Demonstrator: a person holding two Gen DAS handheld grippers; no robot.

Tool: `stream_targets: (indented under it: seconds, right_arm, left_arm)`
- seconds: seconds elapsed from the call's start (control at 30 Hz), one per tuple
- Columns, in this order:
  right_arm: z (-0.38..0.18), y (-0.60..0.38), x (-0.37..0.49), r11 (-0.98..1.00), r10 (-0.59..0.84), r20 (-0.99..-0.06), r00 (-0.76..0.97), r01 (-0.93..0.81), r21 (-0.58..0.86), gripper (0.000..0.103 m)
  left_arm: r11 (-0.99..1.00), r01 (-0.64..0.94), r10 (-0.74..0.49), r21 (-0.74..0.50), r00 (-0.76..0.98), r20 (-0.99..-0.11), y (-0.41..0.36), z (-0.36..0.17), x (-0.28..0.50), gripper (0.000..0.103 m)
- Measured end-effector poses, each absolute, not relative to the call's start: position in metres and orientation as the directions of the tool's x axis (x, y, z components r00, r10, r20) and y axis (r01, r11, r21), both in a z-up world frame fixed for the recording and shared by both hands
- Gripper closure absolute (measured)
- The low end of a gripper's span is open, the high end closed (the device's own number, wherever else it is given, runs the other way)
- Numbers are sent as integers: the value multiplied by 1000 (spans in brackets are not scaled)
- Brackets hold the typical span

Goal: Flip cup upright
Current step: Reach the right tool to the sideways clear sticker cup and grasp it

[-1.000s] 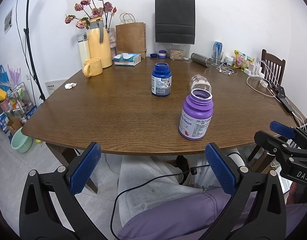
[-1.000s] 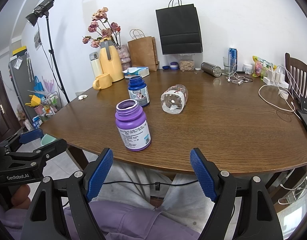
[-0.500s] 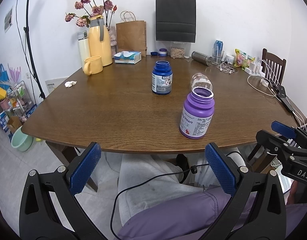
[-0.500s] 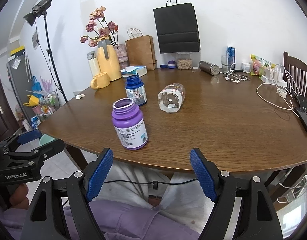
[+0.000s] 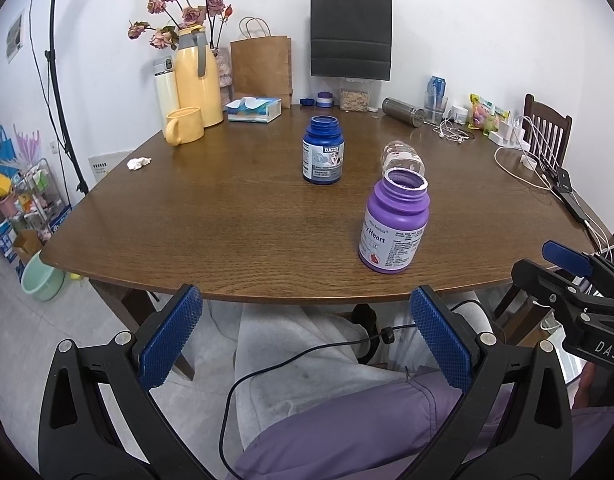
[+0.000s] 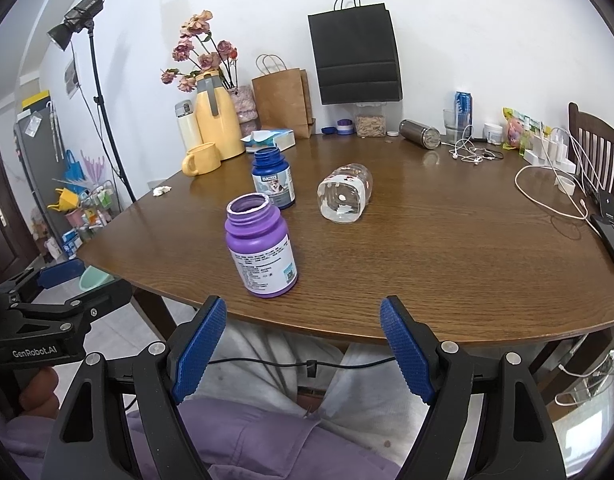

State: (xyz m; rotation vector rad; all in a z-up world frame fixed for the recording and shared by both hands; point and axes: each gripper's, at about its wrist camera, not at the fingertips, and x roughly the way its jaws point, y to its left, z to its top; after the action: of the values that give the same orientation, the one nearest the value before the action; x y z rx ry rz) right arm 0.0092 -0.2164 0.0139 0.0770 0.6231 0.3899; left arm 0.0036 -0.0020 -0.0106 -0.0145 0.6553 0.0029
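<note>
A clear glass cup (image 6: 346, 196) with small printed figures lies on its side on the brown table (image 6: 447, 248), its base toward me. In the left wrist view the cup (image 5: 401, 158) is partly hidden behind an open purple bottle (image 5: 395, 226). My right gripper (image 6: 303, 352) is open and empty, below the table's front edge, well short of the cup. My left gripper (image 5: 307, 344) is open and empty, also below the front edge.
The purple bottle (image 6: 263, 248) stands near the front edge; an open blue bottle (image 6: 274, 184) stands behind it, left of the cup. A yellow mug (image 6: 201, 159), jug, tissue box, paper bags, a steel flask and cables line the back and right. A chair (image 6: 595, 148) stands at right.
Both grippers have crept slightly forward and up; the bottles and cup sit a little nearer in view. Nothing on the table has moved.
</note>
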Motion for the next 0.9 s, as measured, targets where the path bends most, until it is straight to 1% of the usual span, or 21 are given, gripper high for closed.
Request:
stream_targets:
  seconds: [0.47, 0.67, 0.77, 0.9]
  right_arm:
    - [7, -219, 15, 928, 371, -572, 731, -309, 207, 19]
    - [2, -213, 23, 917, 395, -596, 699, -336, 215, 19]
    - [3, -218, 42, 908, 417, -601, 682, -336, 248, 19]
    - [7, -236, 89, 915, 403, -596, 694, -281, 291, 19]
  left_arm:
    - [1000, 5, -15, -17, 773, -635, -3, -14, 7, 0]
    - [999, 36, -34, -10, 772, -635, -9, -16, 12, 0]
    - [998, 58, -49, -6, 784, -619, -16, -9, 23, 0]
    - [995, 99, -89, -13, 811, -579, -34, 12, 52, 0]
